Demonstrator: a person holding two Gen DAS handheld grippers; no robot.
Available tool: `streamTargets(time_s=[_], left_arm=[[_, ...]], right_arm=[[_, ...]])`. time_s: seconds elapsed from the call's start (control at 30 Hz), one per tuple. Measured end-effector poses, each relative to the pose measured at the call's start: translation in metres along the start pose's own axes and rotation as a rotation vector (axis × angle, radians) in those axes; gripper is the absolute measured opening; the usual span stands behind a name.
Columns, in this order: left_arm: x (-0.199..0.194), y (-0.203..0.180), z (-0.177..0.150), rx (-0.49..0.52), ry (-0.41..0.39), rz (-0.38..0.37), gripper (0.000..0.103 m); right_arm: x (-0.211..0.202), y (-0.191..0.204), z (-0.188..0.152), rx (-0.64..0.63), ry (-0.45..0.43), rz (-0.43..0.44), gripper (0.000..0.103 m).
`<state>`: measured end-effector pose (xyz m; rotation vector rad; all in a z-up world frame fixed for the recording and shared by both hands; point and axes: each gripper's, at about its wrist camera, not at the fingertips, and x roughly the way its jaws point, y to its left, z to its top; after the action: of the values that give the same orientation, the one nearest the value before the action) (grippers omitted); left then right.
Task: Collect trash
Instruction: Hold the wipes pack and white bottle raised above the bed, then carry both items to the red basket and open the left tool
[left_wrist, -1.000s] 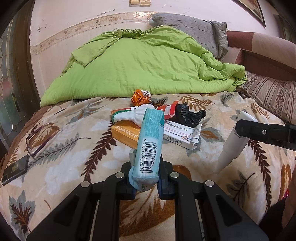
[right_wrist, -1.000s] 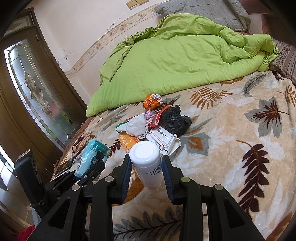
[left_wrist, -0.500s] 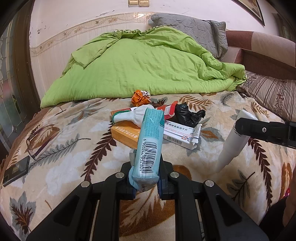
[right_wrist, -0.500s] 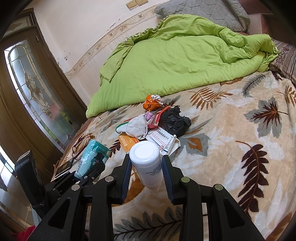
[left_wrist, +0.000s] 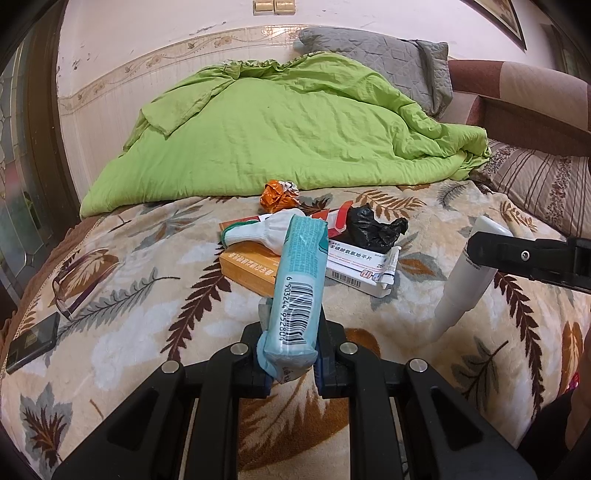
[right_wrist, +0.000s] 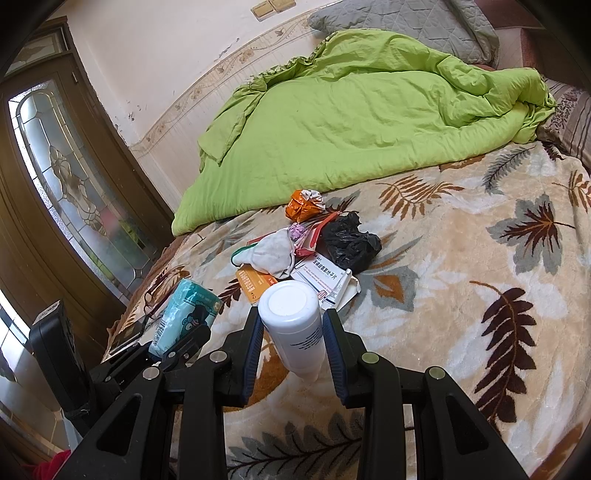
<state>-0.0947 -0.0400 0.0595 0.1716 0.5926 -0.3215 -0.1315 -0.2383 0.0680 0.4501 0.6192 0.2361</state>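
We hold two pieces of trash above the bed (left_wrist: 129, 295). Our left gripper (left_wrist: 290, 356) has its jaws pinching a blue tissue pack (left_wrist: 299, 288); our right gripper (right_wrist: 293, 345) clamps a white bottle (right_wrist: 291, 325). More litter lies heaped ahead: an orange box (left_wrist: 247, 269), a black bag (right_wrist: 349, 242), a crumpled orange wrapper (right_wrist: 301, 206).

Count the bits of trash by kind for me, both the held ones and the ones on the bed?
Boxes: 3, orange, white, red-and-white
Crumpled wrappers or bags: 2, orange, black
Gloves: 1
Held packs: 1
Held bottles: 1
Total: 8
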Motion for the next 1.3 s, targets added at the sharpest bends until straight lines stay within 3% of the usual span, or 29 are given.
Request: streamTargets(time_s=[0.27,0.43,0.6,0.8,0.97,1.1,1.3], left_arm=[[0.000,0.000,0.000,-0.004,-0.003,-0.017,0.015],[-0.006,0.000,0.001,0.004,-0.032,-0.092,0.015],[-0.017,-0.016,0.000,0.079,-0.066,-0.151,0.015],[-0.029,-0.040,-0.003,0.118,-0.042,-0.266,0.015],[-0.049,-0.068,-0.001,0.178,-0.056,-0.368,0.015],[-0.063,-0.096,0.004,0.232,-0.060,-0.457,0.015],[-0.094,-0.173,0.011,0.326,-0.043,-0.640,0.015]], right_arm=[[0.000,0.000,0.000,0.001,-0.001,0.002,0.036],[-0.006,-0.003,0.002,0.027,-0.003,0.018,0.036],[-0.035,-0.013,0.003,0.100,-0.041,0.046,0.036],[-0.083,-0.033,-0.007,0.177,-0.063,0.044,0.036],[-0.141,-0.050,-0.018,0.168,-0.101,-0.044,0.036],[-0.205,-0.075,-0.032,0.177,-0.151,-0.170,0.036],[-0.282,-0.116,-0.054,0.253,-0.206,-0.338,0.036]])
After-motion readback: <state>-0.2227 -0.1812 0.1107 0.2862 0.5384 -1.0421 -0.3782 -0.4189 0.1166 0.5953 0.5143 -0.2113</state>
